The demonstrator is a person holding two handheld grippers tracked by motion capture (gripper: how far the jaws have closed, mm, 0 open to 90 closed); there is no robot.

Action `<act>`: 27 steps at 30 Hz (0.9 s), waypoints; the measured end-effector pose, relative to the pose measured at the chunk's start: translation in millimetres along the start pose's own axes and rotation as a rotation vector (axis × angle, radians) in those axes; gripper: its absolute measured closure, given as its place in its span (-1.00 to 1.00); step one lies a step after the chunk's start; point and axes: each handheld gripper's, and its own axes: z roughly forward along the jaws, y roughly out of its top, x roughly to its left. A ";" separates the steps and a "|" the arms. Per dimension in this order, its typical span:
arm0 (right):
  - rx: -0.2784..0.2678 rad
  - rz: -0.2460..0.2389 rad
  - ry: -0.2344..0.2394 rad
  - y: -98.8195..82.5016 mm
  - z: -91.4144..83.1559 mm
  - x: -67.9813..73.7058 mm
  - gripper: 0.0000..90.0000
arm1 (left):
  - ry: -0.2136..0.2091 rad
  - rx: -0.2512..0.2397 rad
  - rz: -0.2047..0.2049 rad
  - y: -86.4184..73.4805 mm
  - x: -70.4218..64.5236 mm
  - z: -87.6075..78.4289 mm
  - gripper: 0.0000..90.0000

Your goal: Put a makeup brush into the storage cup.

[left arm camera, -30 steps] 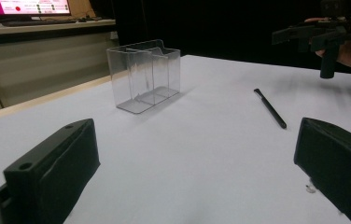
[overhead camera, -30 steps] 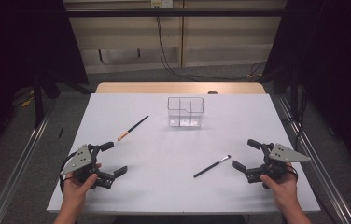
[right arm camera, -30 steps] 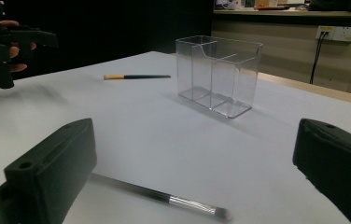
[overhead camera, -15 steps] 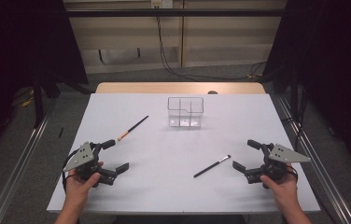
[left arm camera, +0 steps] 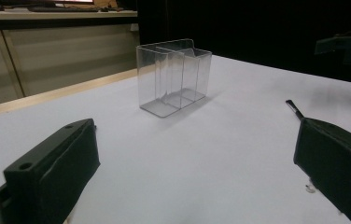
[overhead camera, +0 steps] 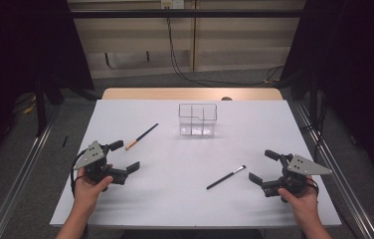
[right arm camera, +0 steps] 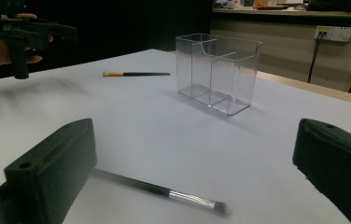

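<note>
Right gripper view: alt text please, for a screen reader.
Two open black jaws frame a white table where a slim makeup brush lies just ahead. Beyond stands an empty clear divided organizer, with a second brush and the left gripper farther off.

Bare forearms – black two-jaw tongs [overhead camera: 123, 158] with grey three-cornered plates and trailing black cables.
</note>
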 end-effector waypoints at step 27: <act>-0.005 0.000 0.007 0.9 -0.6 0.4 -1.00 | 0.066 -0.014 0.020 16.2 29.9 48.6 -1.00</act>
